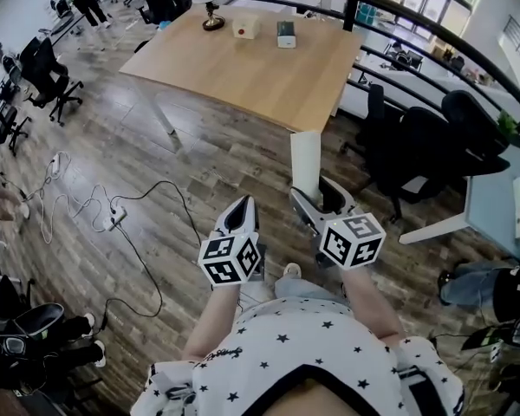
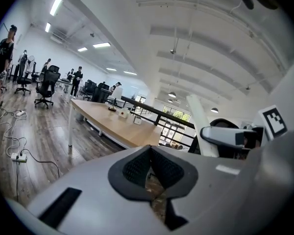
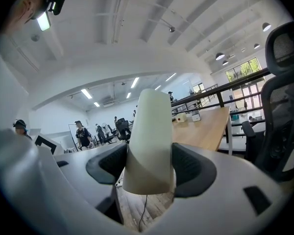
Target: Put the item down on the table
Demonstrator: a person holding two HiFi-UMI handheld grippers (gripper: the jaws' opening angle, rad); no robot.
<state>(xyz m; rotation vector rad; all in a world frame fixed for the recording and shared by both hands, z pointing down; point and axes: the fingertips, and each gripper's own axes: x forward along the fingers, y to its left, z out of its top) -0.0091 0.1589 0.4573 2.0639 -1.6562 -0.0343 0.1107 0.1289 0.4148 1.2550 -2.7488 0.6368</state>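
My right gripper (image 1: 319, 200) is shut on a tall off-white paper roll (image 1: 306, 161), which stands upright out of the jaws over the wood floor. In the right gripper view the roll (image 3: 150, 138) fills the gap between the dark pads. The wooden table (image 1: 269, 76) lies ahead, its near edge just beyond the roll; the same table (image 3: 208, 126) shows to the right there. My left gripper (image 1: 240, 212) hangs beside the right one, shut with nothing in it. In its own view the left gripper (image 2: 151, 166) has its pads together, with the roll (image 2: 200, 119) at right.
On the table's far end stand a lamp base (image 1: 212, 22), a white box (image 1: 246, 28) and a small teal box (image 1: 286, 34). Black office chairs (image 1: 416, 141) crowd the right side. Cables and a power strip (image 1: 114, 219) lie on the floor at left. A railing (image 1: 399, 16) runs behind the table.
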